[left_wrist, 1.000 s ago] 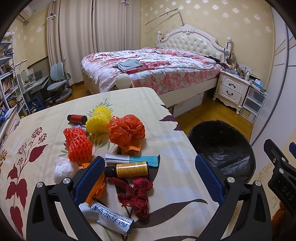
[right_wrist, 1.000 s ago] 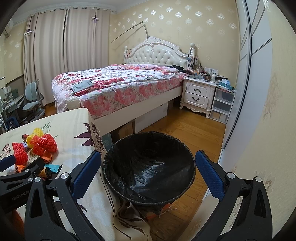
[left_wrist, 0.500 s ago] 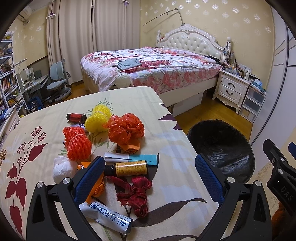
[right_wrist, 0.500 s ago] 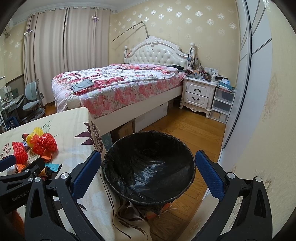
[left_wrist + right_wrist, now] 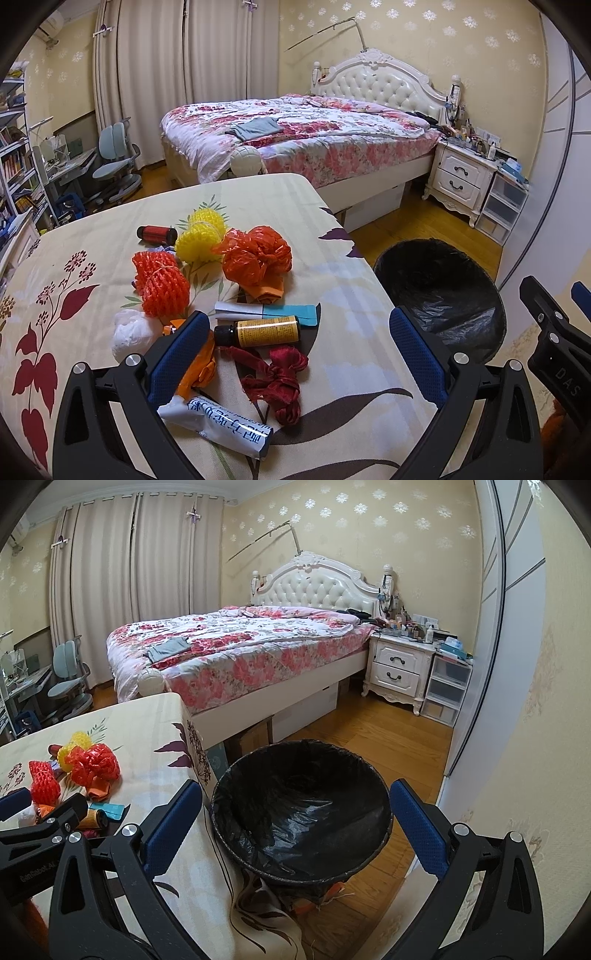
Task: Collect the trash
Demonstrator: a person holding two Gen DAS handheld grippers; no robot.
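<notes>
Tablecloth [image 5: 332, 302]: Chinese-printed tube [image 5: 218, 424], yellow-labelled bottle [image 5: 258, 331].

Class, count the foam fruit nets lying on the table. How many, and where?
3: two yellow ones touching at the far side, one orange net nearer, left of the orange bag. Others may be hidden.

We see bare tablecloth [image 5: 354, 306] between the trash pile and the bin [image 5: 439, 280], an open lane. The small bottle [image 5: 258, 331] and red ribbon [image 5: 277, 376] crowd our left gripper [image 5: 295, 354].
</notes>
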